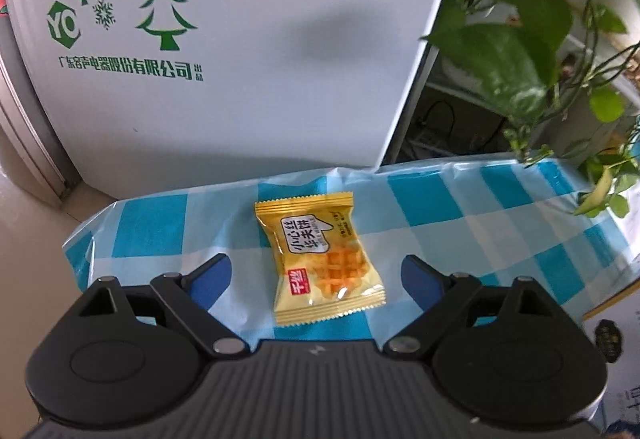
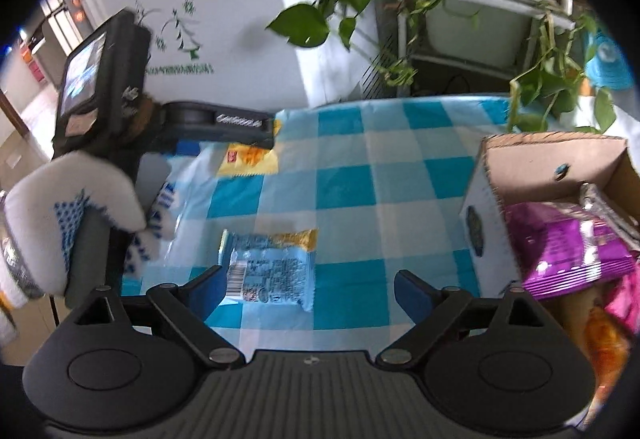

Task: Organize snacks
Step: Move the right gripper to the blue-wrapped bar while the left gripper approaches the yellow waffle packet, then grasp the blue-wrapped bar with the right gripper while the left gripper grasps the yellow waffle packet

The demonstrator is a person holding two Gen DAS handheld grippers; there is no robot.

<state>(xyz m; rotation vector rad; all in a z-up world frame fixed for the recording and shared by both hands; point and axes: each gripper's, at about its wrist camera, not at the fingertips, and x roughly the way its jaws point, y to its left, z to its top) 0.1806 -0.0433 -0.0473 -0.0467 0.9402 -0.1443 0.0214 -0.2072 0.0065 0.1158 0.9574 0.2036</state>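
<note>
Two snack packets lie on the checked cloth: a yellow waffle pack between the left gripper's wide-open, empty jaws, and a blue pack just inside the right gripper's left finger, jaws likewise wide and empty. Both look light, crinkly and slippery; pinching across the padded middle seems safest. A box of snacks sits right.

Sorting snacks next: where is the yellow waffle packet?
The yellow waffle packet lies on the blue-checked tablecloth, between the open left gripper's fingers, before the white box.
</note>
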